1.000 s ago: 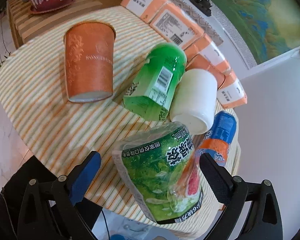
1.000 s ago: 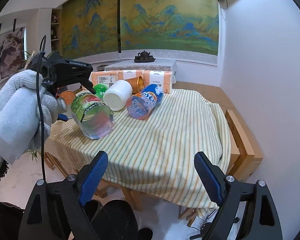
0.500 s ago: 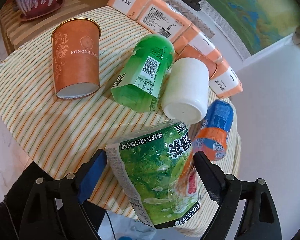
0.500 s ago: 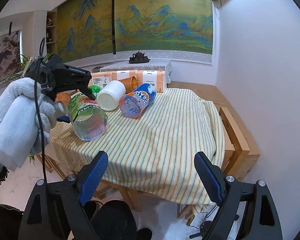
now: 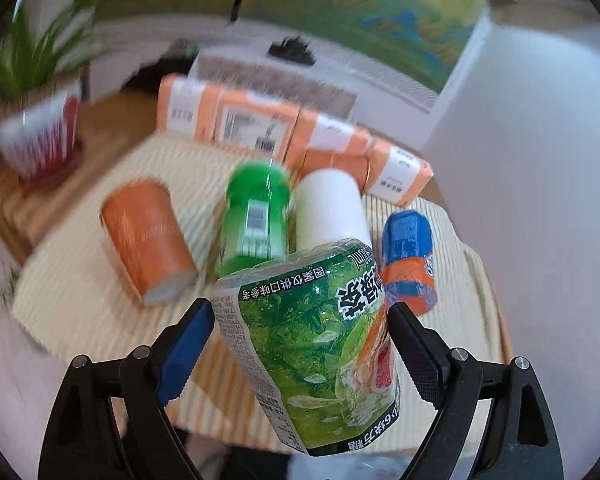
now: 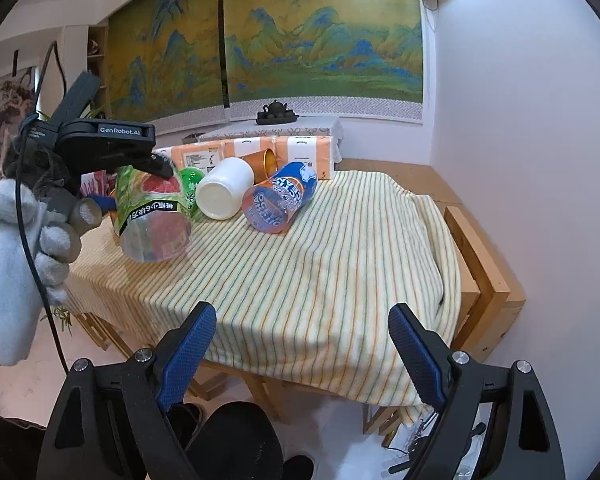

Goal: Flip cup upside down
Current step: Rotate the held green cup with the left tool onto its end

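My left gripper (image 5: 300, 344) is shut on a clear plastic cup with a green printed wrap (image 5: 316, 344) and holds it tilted in the air above the near left part of the striped table. The same cup (image 6: 152, 216) and the left gripper (image 6: 140, 160) show at the left of the right wrist view, the cup's open mouth facing down and toward me. My right gripper (image 6: 302, 344) is open and empty, off the table's front edge.
On the striped cloth (image 6: 320, 264) lie an orange paper cup (image 5: 148, 240), a green cup (image 5: 256, 220), a white cup (image 6: 224, 194) and a blue-orange cup (image 6: 278, 202). Orange boxes (image 5: 284, 136) line the back. A potted plant (image 5: 36, 128) stands left.
My left gripper closed on the green-wrapped cup, lifted it and swung the view up toward level. The right gripper has hardly moved.
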Motion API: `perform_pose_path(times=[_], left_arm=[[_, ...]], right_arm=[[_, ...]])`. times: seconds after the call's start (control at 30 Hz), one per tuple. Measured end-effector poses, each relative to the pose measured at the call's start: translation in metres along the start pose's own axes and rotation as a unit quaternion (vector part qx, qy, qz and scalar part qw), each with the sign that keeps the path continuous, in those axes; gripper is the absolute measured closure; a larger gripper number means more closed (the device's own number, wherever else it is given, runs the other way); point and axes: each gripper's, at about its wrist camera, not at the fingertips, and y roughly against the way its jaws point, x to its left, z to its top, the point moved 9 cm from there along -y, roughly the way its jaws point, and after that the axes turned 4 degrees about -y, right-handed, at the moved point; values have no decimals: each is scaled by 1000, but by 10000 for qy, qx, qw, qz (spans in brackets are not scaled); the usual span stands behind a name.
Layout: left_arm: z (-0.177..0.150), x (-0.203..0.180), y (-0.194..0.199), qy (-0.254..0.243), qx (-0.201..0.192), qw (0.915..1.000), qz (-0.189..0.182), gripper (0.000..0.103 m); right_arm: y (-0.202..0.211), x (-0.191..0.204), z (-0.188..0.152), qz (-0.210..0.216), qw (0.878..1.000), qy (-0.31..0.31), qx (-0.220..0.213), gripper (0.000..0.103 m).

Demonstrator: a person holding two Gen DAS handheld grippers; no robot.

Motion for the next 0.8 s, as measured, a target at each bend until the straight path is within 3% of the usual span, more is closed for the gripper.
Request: perform_pose_path(times=[0.2, 0.33, 0.63, 0.8], left_arm=[[6, -13, -4, -772, -675, 9944, 265, 12], [6, -24, -11, -1254, -1076, 9852, 447, 12], [-12, -36, -15, -1744, -1488, 9723, 464, 12], [-23, -40, -9, -1853, -1528, 9700, 387, 12]], right_arm=[[-2, 3, 0, 9, 10000, -65, 21, 18], [-5, 1, -2, -50, 9999, -122, 73, 18], [-6, -3, -4, -93, 9995, -286, 127, 18], [-6, -3, -4, -87, 9994, -318, 144, 18]])
